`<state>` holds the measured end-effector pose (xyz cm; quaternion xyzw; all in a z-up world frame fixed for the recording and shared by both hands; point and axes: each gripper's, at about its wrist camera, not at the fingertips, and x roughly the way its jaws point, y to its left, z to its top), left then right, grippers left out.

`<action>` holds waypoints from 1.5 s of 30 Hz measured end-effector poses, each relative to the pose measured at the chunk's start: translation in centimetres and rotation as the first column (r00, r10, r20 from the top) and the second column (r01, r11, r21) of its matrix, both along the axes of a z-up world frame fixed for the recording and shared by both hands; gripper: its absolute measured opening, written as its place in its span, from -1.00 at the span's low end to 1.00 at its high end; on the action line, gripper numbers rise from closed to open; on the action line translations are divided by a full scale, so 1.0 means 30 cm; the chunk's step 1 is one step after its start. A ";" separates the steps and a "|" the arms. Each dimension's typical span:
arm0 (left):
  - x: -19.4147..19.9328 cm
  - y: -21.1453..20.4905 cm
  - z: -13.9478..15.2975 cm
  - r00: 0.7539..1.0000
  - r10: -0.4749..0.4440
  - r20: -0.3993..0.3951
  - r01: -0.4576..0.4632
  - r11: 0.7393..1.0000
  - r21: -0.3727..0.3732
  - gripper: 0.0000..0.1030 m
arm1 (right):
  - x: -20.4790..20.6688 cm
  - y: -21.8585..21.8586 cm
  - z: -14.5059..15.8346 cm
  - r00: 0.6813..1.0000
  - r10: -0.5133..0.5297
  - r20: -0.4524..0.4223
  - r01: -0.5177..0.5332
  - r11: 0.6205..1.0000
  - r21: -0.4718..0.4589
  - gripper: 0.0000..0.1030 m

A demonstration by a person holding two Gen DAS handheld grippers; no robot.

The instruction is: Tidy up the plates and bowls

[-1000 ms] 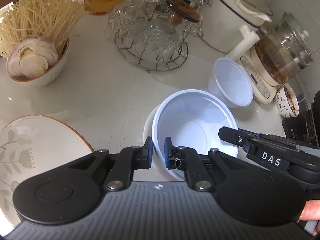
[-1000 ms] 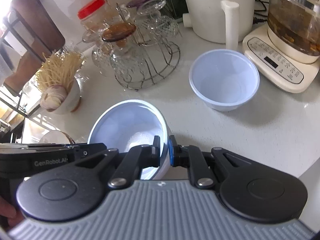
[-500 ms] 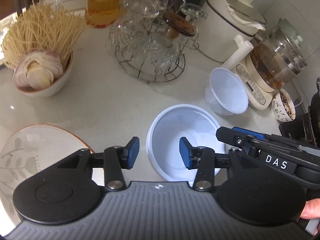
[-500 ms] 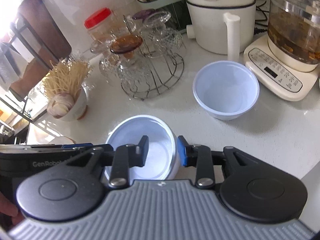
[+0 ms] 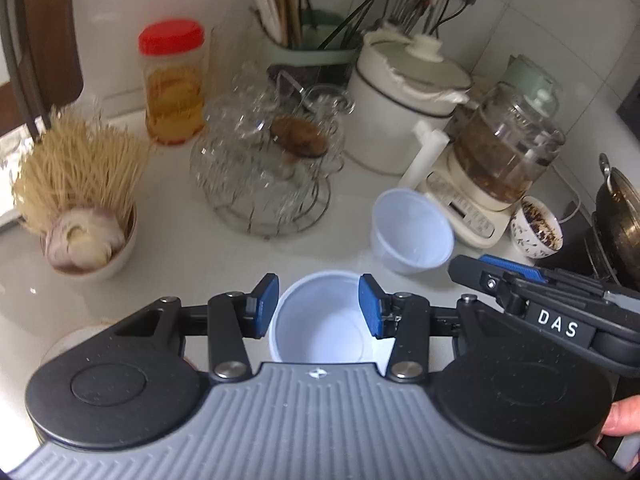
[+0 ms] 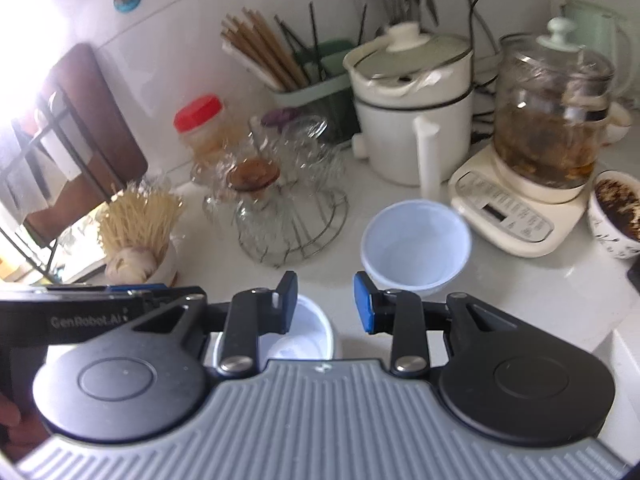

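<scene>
- On the white countertop (image 5: pixel 168 264), between the blue pads of the left gripper (image 5: pixel 319 305), sits a white plastic bowl (image 5: pixel 319 320); the jaws stand wide, clear of its rim.
- The right gripper (image 6: pixel 325 300) is spread wide too, this bowl below its left finger.
- A smaller white bowl (image 6: pixel 416 244) stands just beyond, near the glass kettle base (image 6: pixel 516 216).

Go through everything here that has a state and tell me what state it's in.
Left gripper: open, holding nothing.
Right gripper: open, holding nothing.
Near white plastic bowl: upright, empty, released on the counter.
Far white plastic bowl: upright, empty.
Red-lidded clear jar: closed.
White lidded pot: lid on.
Glass kettle: lidded, part full.
</scene>
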<state>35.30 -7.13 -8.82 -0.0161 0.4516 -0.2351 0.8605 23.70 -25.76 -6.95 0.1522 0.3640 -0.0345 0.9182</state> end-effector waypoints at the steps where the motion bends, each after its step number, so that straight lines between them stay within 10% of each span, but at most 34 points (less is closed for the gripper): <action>1: -0.003 -0.003 0.008 1.000 -0.003 0.002 0.003 1.000 -0.009 -0.03 | -0.008 -0.008 0.003 1.000 -0.011 0.002 0.011 1.000 -0.001 -0.33; 27: -0.072 -0.291 -0.028 0.978 -0.209 0.002 0.209 0.978 0.001 -0.03 | -0.189 -0.256 -0.042 0.965 -0.255 -0.056 0.256 0.966 0.017 -0.33; 45: 0.137 -0.403 -0.139 0.989 -0.049 -0.139 0.051 0.999 0.007 0.16 | -0.010 -0.420 -0.116 0.971 -0.212 -0.109 0.229 0.957 0.176 -0.09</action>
